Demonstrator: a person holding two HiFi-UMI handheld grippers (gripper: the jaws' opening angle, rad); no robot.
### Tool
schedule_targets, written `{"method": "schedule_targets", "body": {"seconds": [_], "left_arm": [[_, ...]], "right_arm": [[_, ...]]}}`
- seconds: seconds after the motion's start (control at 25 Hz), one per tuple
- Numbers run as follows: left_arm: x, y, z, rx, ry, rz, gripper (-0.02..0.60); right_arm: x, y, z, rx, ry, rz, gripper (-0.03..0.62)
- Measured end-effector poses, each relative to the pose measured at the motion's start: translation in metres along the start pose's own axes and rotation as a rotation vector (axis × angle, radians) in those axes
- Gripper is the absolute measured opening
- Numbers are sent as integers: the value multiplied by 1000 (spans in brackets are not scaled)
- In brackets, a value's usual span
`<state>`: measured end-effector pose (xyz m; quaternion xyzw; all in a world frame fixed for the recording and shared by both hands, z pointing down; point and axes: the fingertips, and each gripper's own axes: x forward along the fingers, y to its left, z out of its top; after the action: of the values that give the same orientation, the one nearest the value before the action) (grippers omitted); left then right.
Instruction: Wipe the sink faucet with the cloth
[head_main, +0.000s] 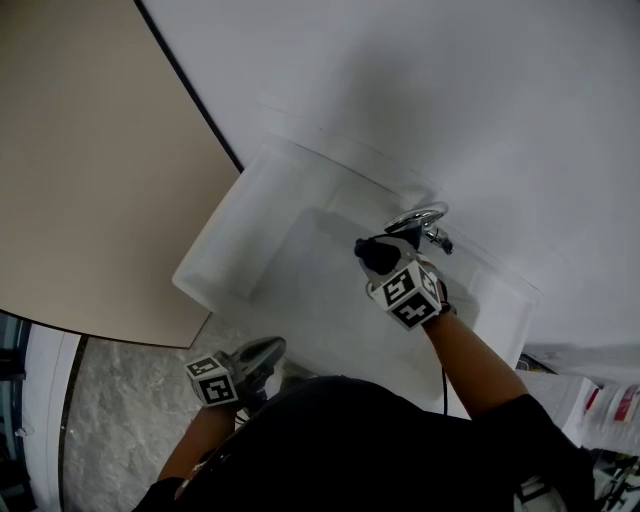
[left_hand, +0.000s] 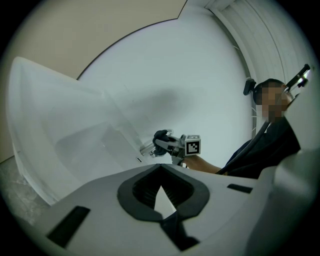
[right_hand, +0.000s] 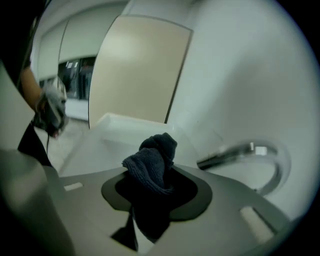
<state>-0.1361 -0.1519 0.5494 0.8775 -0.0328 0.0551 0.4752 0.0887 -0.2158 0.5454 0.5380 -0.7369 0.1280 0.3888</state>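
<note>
Right tongs (right_hand: 152, 200): part-way open, clamped on a bunched dark cloth (right_hand: 152, 162); the jaws press the wad from both sides
Why the cloth sits so: a thick lump pokes out past the tips, so, as I judge it, soft fabric rather than hard jaw will meet the metal first
Faucet (right_hand: 240, 152): chrome, with a curved spout, ahead of the right tongs and off to their right; near the cloth, with a gap between them, no touch shown
Sink (head_main: 230, 230): white basin, spread below and ahead of the right tongs
Left tongs (left_hand: 160, 192): shut tight, nothing between the jaws
Why the left hangs back: it is empty and has no part in the wipe, so it is parked at the near rim, well apart from the faucet and clear of the working hand
Right arm (head_main: 465, 350): stretched forward over the basin, wrist dipped so the tongs slant down toward the spout
Left arm (head_main: 195, 440): tucked close to the body, tongs about level, aimed across the sink at the right tongs
Step, judged: the approach; wiping not yet begun
</note>
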Motion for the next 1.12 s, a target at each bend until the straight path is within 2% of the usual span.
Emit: {"method": "schedule_targets", "body": {"seconds": [0.08, 0.16, 0.2, 0.24, 0.4, 0.52, 0.6, 0.72, 0.8, 0.96, 1.04, 1.12], "left_arm": [[-2, 3, -1, -10, -4, 0, 0], [-4, 8, -2, -15, -2, 3, 0], [-4, 10, -4, -18, -2, -1, 0], [-4, 12, -6, -19, 0, -5, 0], [6, 4, -9, -14, 27, -13, 0], [11, -1, -9, -9, 38, -14, 0], [11, 0, -6, -12, 36, -5, 0], [6, 6, -5, -20, 24, 3, 0], [3, 8, -5, -29, 18, 13, 0], [2, 10, -4, -27, 17, 21, 0], [3, 9, -3, -25, 15, 11, 0], [5, 7, -1, -21, 12, 3, 0]], "right_arm": [[-7, -22, -33, 408, -97, 46, 130], [-18, -60, -64, 759, -175, 17, 130], [-24, -78, -73, 862, -209, -7, 130], [-29, -93, -76, 914, -238, -27, 130], [-38, -128, -54, 923, -301, -48, 130], [-28, -135, -45, 976, -309, -21, 130], [-17, -136, -51, 1057, -320, -7, 129], [-3, -140, -73, 1258, -351, 24, 129], [5, -140, -87, 1330, -356, 36, 128], [2, -140, -79, 1343, -366, 41, 127], [-12, -142, -59, 1293, -410, 42, 127], [-27, -144, -34, 1190, -461, 34, 127]]}}
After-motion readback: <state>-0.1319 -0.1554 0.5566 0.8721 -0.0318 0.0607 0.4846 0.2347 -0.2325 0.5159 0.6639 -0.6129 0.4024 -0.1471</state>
